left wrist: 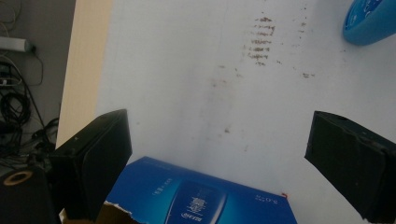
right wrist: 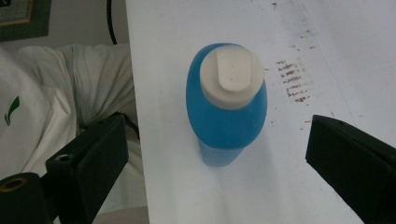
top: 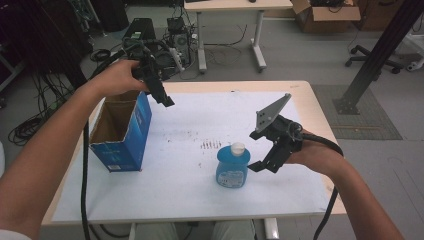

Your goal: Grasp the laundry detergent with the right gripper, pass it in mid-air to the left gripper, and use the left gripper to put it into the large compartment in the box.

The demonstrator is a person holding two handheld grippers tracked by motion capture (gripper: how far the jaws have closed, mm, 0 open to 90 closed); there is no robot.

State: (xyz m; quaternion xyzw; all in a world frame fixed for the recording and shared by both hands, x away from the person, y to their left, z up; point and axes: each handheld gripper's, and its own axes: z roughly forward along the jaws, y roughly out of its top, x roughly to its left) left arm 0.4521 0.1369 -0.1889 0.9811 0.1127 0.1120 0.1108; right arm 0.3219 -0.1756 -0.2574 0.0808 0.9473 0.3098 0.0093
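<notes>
Right gripper [top: 256, 150] with jaws spread, poised beside an upright blue bottle [top: 232, 166].
Standing at lower centre of the high view on the white table cover [top: 200, 195], the bottle carries a white cap [right wrist: 231, 77] and sits between the open jaws without contact in the right gripper view. Brown stains [top: 211, 145] mark the cover just above it. At upper left, the left gripper [top: 162, 97], also spread, hangs over an open blue box [top: 131, 135] at the cover's left edge.

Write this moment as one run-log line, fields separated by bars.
right hand-held gripper: open beside upright blue plastic bottle | left hand-held gripper: open above open blue cardboard box | nothing held
</notes>
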